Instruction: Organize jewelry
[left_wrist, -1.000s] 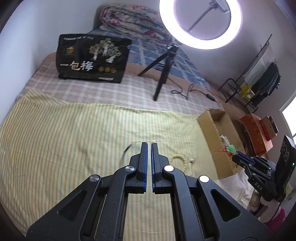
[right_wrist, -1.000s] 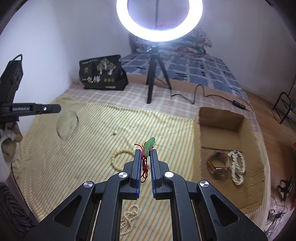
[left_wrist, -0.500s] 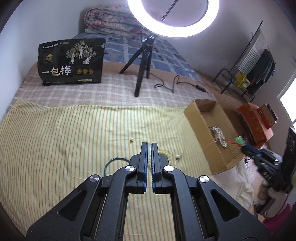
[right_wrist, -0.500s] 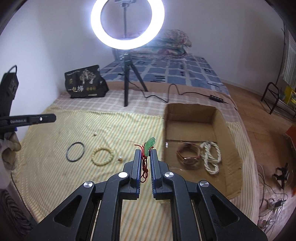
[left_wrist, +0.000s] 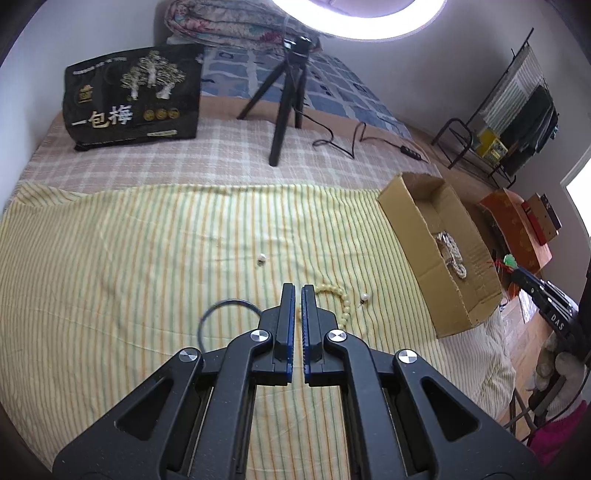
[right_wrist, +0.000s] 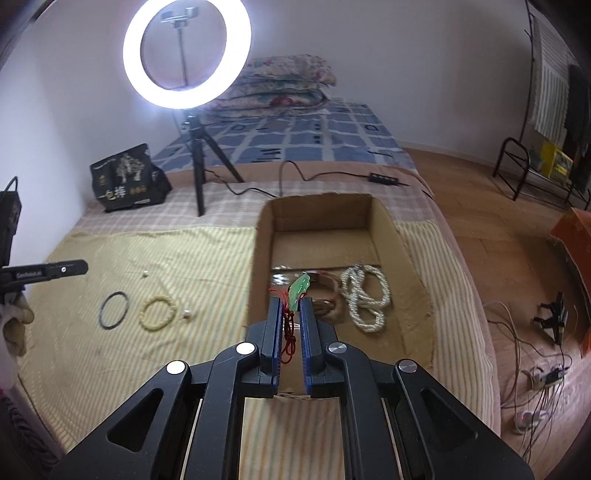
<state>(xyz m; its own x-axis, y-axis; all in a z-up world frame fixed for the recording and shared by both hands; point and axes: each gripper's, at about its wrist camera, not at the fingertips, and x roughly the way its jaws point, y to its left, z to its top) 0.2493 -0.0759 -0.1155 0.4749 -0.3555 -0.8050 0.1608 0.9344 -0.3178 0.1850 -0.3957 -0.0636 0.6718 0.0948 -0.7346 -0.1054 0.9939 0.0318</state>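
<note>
The right claw (right_wrist: 288, 301) is pinching a green leaf-shaped pendant on a red cord (right_wrist: 298, 288) in the middle of the right wrist view, hovering over the open brown cardboard box (right_wrist: 389, 229) where a white bead necklace (right_wrist: 364, 295) is lying. The left claw (left_wrist: 297, 291) is sitting fully closed with nothing in it, low centre of its view. It's hanging over the yellow striped bed sheet (left_wrist: 129, 258), just above a thin black ring bangle (left_wrist: 221, 308) and a pale yellow bead bracelet (left_wrist: 341, 301).

A lit ring light (right_wrist: 186, 53) on a black tripod (right_wrist: 199, 155) glows upper left against white walls; wooden floor (right_wrist: 480, 206) at right, folded quilts (right_wrist: 284, 83) behind.
</note>
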